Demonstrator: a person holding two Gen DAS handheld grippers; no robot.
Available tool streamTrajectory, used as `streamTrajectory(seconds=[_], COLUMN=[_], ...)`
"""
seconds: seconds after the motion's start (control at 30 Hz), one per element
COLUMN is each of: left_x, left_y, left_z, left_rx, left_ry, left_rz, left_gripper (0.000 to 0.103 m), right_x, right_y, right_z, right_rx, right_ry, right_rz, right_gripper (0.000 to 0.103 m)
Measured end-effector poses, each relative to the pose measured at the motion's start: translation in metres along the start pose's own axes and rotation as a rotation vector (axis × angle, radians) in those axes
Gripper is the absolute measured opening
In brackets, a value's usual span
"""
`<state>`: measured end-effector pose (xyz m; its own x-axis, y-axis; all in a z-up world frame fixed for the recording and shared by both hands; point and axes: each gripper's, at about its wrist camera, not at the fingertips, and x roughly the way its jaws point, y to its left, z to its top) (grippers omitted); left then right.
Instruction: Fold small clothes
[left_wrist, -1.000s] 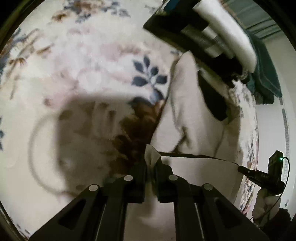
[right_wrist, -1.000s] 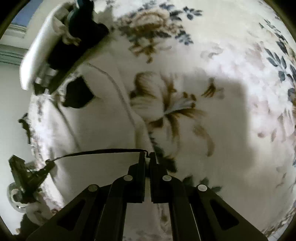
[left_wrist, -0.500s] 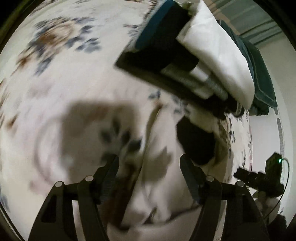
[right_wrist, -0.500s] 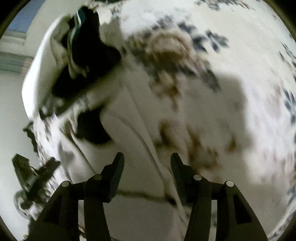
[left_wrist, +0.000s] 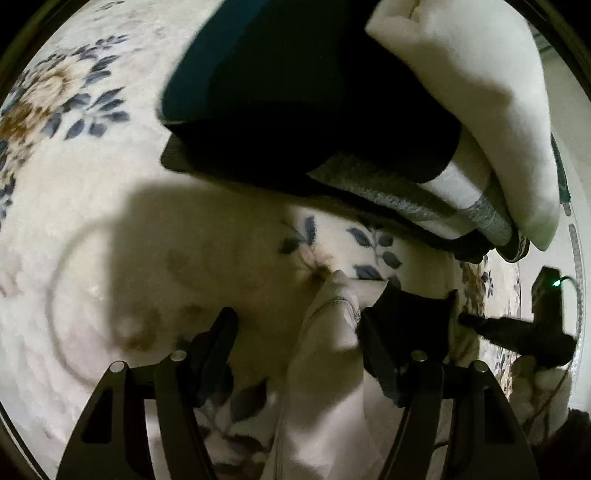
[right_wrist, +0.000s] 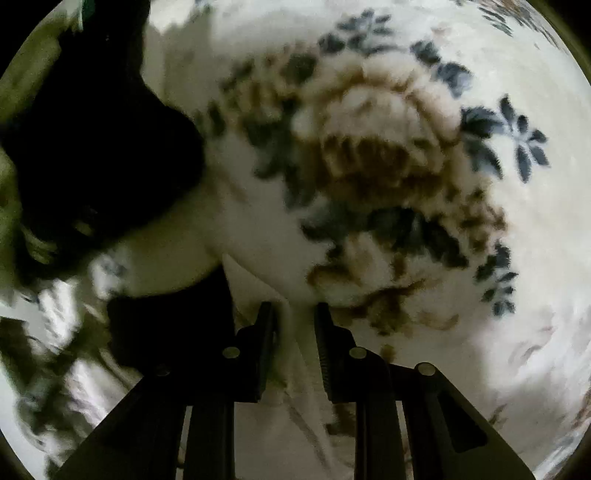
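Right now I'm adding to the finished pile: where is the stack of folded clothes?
In the left wrist view the stack of folded clothes fills the upper middle and right, on the floral blanket.

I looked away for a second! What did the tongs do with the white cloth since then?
Both tongs let go. The left tongs now gape wide over the white cloth and have moved toward the clothes pile. The right tongs are closing again around a cloth edge. The flowered blanket stayed put.
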<state>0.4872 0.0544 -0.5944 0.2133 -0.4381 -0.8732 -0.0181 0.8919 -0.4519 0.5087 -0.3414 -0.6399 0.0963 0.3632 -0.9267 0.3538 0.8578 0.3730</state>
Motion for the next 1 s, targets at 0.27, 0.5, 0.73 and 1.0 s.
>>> streamTrajectory(seconds=[0.27, 0.5, 0.73, 1.0], left_x=[0.018, 0.002, -0.065, -0.142], left_y=[-0.014, -0.026, -0.044, -0.045], left_z=[0.011, 0.002, -0.027, -0.111], left_rx=[0.090, 0.154, 0.146, 0.084], left_ry=[-0.019, -0.045, -0.149, -0.194], left_rz=[0.001, -0.014, -0.059, -0.098], left_gripper=[0.063, 0.006, 0.006, 0.006], right_x=[0.025, -0.006, -0.064, -0.118], right_y=[0.011, 0.036, 0.035, 0.034], right_z=[0.018, 0.002, -0.035, -0.141], right_rx=[-0.033, -0.109, -0.130, -0.202], right_ry=[0.065, -0.008, -0.082, -0.090], right_rz=[0.016, 0.072, 0.153, 0.189], right_gripper=[0.040, 0.006, 0.005, 0.005])
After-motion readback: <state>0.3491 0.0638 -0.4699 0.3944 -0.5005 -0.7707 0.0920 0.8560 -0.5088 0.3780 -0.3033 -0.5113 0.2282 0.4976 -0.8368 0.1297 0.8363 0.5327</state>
